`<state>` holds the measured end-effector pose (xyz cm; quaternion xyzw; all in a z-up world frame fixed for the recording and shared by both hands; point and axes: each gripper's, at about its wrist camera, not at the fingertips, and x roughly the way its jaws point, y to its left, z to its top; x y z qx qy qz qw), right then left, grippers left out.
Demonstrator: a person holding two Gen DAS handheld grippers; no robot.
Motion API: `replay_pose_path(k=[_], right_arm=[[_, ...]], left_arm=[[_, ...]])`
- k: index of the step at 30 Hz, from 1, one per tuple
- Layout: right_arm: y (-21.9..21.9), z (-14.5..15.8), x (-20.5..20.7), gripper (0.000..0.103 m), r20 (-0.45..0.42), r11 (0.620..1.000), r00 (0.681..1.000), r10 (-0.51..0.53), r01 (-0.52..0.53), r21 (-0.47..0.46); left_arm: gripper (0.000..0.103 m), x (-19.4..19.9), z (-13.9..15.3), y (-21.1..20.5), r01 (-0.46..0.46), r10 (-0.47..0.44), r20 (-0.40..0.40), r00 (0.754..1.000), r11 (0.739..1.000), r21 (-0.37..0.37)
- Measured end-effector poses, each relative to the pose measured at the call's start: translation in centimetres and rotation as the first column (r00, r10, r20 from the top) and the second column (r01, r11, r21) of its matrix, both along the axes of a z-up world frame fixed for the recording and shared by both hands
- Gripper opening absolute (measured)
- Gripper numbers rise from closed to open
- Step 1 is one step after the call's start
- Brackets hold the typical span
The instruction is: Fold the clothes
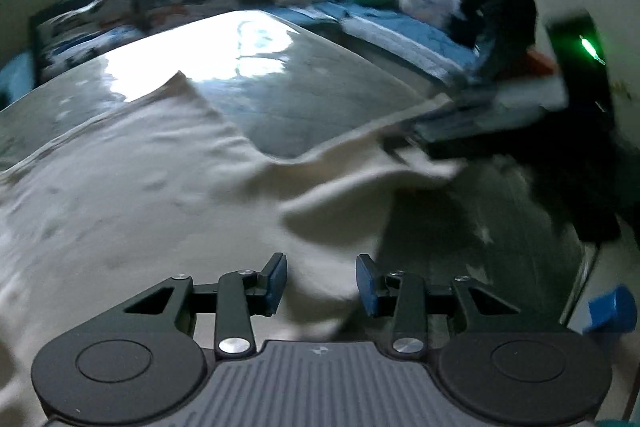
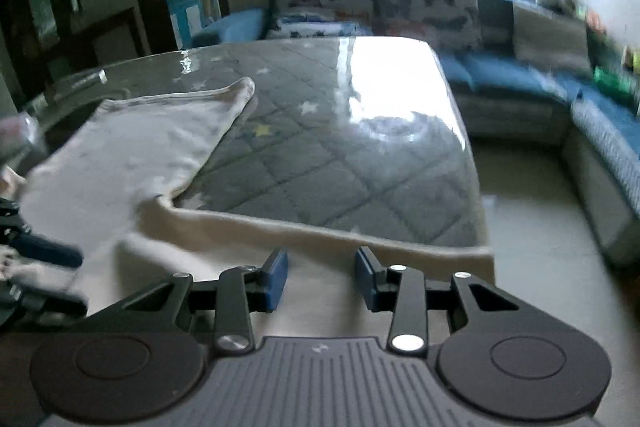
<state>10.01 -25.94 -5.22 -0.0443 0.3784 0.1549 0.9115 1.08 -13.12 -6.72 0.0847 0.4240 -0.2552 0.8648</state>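
A cream garment (image 2: 120, 163) lies spread on the quilted grey counter (image 2: 340, 147), filling the 9 o'clock half in both views, one sleeve reaching toward 11. The left claw (image 1: 321, 283) and right claw (image 2: 321, 279) hover above its near edge, blue pads apart, gripping nothing. Blue sofas (image 2: 500, 71) sit at 1 o'clock.

pale cream soft cloth garment (image 2: 132, 163) spread flat-ish on the grey quilted surface, near edge rumpled, one sleeve angled out.
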Motion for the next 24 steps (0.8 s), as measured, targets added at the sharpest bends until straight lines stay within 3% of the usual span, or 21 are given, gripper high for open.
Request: replay_pose_path(k=[3,9,13,18,24], right_arm=[[0.7,-0.2,1.1,0.038,0.021,0.999,1.0,0.001,0.0,-0.037],[0.7,-0.3,3.0,0.04,0.066,0.996,0.998,0.005,0.0,-0.085],[-1.1,0.9,1.9,0.04,0.093,0.998,0.995,-0.026,0.032,-0.059],[-4.5,1.4,-0.8,0.04,0.071,0.994,0.993,-0.099,0.101,-0.029],[-7.6,0.6,-3.2,0.04,0.024,0.985,0.985,-0.173,0.173,0.006]], left_arm=[[0.042,-0.6,-0.5,-0.9,0.055,-0.057,0.042,0.997,0.997,0.057],[0.044,-1.0,-0.9,-0.7,0.108,-0.111,0.039,0.993,0.991,0.081],[0.044,-0.8,-0.3,-0.5,0.104,-0.105,0.019,0.994,0.993,0.049],[0.045,-0.3,1.0,-1.5,0.116,-0.116,0.052,0.992,0.993,0.017],[0.045,1.5,-0.5,-4.1,0.133,-0.133,0.001,0.991,0.991,0.016]])
